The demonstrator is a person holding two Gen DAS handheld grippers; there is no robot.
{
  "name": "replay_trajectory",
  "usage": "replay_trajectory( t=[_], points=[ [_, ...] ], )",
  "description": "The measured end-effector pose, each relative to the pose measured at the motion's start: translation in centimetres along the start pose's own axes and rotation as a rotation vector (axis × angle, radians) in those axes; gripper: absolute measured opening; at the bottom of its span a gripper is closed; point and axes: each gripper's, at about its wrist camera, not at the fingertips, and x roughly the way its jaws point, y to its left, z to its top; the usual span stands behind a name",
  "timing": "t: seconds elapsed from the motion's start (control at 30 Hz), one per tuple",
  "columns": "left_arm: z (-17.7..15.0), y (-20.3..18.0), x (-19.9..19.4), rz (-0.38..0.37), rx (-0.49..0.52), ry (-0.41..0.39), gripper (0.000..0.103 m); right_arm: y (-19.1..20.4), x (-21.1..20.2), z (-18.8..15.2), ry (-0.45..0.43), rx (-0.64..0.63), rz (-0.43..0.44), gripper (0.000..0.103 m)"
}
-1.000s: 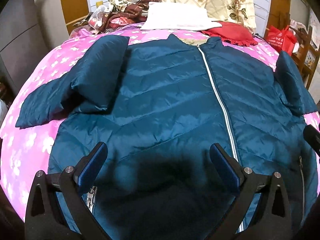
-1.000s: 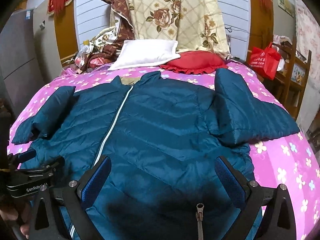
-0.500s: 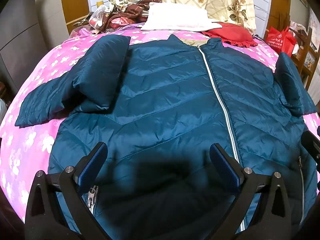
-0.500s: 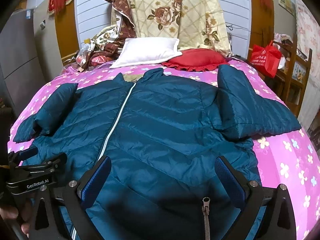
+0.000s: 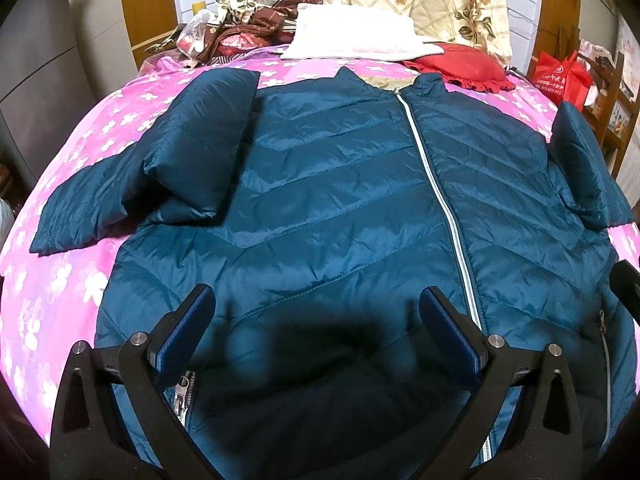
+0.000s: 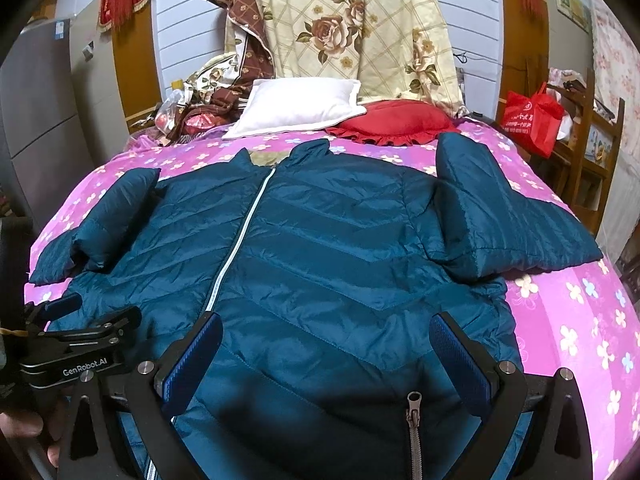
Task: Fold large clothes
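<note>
Beneath both spread, empty grippers, left [image 5: 316, 322] and right [image 6: 326, 342], the zipped jacket [image 5: 340, 208] is lying flat; slick padding is risking slippage, the bent sleeves [image 6: 492, 216] bunching.

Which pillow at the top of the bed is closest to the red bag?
The red ruffled pillow. It lies on the side toward the red bag, while the white pillow sits beside it on the far side from the bag.

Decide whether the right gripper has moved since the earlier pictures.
Yes, slightly: the right gripper backed away or rose, as the jacket's pocket zipper pull sits higher.
</note>
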Motion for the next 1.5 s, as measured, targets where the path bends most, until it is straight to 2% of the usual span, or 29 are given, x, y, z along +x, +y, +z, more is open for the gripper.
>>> replay_trajectory(
  t=[1.5],
  points=[
    [-0.29, 0.09, 0.4, -0.001, -0.003, 0.004, 0.102, 0.22, -0.74, -0.02, -0.004, 0.001, 0.01, 0.102]
  ],
)
